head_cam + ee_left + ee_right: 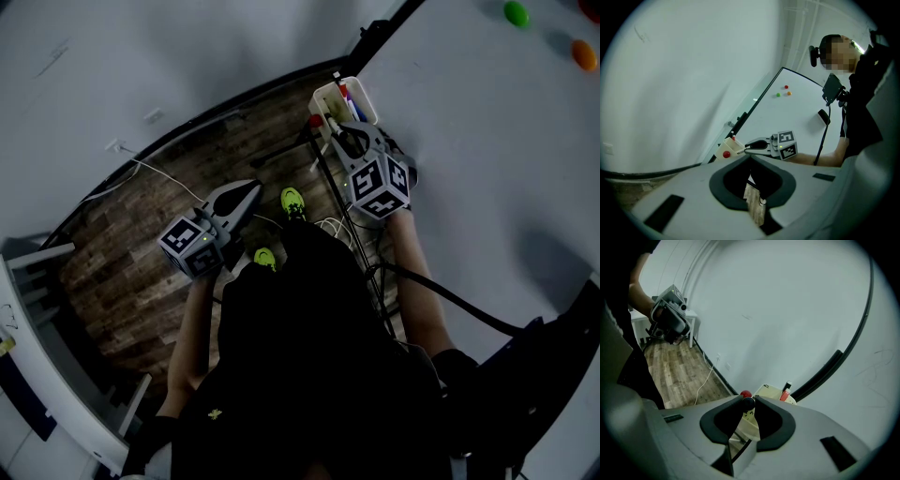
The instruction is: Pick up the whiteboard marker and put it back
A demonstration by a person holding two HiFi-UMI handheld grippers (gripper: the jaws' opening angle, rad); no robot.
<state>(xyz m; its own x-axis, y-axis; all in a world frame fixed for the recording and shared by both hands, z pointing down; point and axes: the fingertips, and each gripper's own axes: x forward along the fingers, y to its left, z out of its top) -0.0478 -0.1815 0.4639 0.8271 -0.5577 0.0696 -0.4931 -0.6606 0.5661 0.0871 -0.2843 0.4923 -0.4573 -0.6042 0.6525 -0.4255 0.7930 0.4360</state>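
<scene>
The jaws of the right gripper (748,401) pinch the dark end of what looks like the whiteboard marker (748,404), angled down just before the white tray (769,392) beyond them, so pick-up seems done and the return remains, while the left gripper (249,191), jaws together and empty, points level well aside.

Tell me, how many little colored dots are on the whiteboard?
3: a red dot, a green dot and an orange dot, close together on the whiteboard in the left gripper view. Others could be hidden out of view.

No legible txt, no labels, brands, nos. or signs
</scene>
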